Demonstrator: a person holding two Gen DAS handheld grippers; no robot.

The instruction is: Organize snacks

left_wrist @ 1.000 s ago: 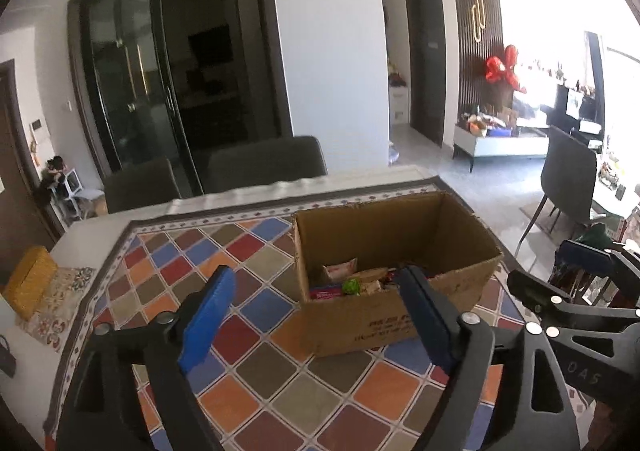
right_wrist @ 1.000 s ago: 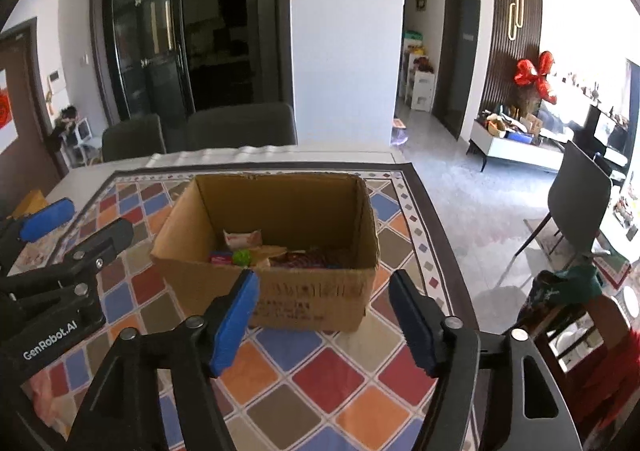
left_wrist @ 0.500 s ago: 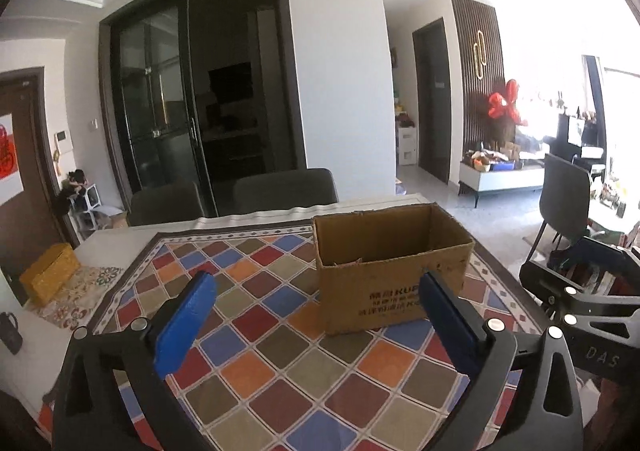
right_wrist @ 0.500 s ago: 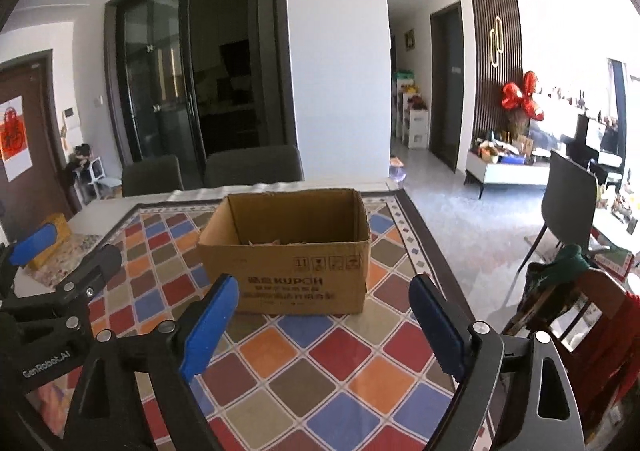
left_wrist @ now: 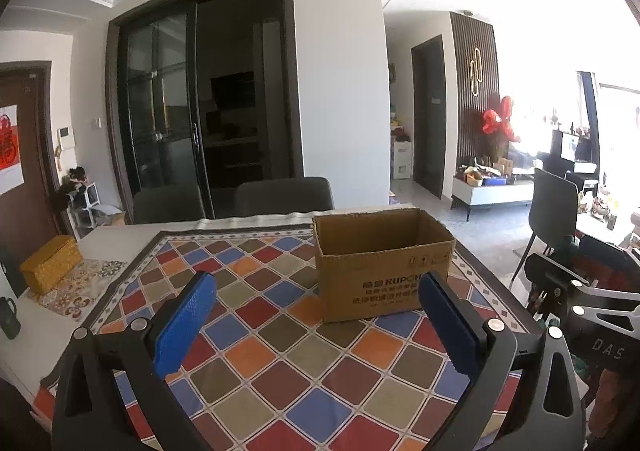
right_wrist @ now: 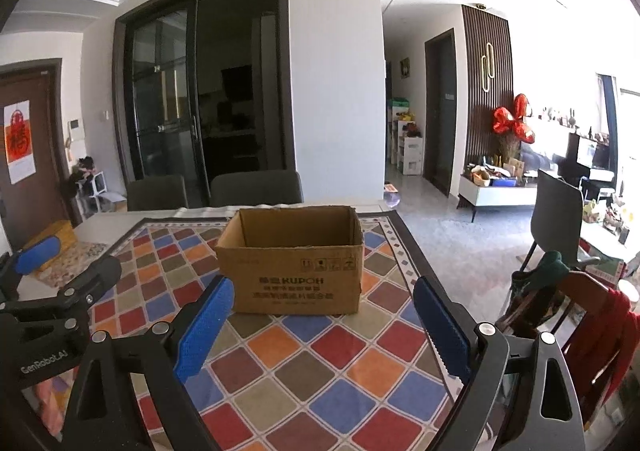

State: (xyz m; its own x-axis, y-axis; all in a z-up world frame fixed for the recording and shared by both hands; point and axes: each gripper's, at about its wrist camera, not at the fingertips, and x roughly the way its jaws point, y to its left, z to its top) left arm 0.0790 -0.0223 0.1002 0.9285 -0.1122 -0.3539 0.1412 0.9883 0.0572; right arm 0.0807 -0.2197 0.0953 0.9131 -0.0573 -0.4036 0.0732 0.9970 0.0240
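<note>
An open-topped cardboard box [left_wrist: 380,267] [right_wrist: 294,271] stands on the checked tablecloth [left_wrist: 280,331] [right_wrist: 312,363], a little beyond both grippers. Its printed front wall faces me, and what lies inside is hidden from this low angle. My left gripper [left_wrist: 316,283] is open, its blue pads [left_wrist: 184,327] wide apart with nothing between them. My right gripper [right_wrist: 322,285] is open too, empty, and lined up with the box front without touching it. The two grippers are side by side; the right gripper's body [left_wrist: 580,311] shows at the right of the left wrist view.
Two dark chairs [left_wrist: 280,195] stand behind the table. At the table's left end are a yellow box [left_wrist: 50,263] on a patterned mat and a dark mug [left_wrist: 8,317]. A chair draped with clothes [right_wrist: 560,291] is close to the table's right edge.
Both grippers have drawn back from the box and tipped upward, so the snacks inside it have dropped out of sight. Both sets of jaws have spread wider.
</note>
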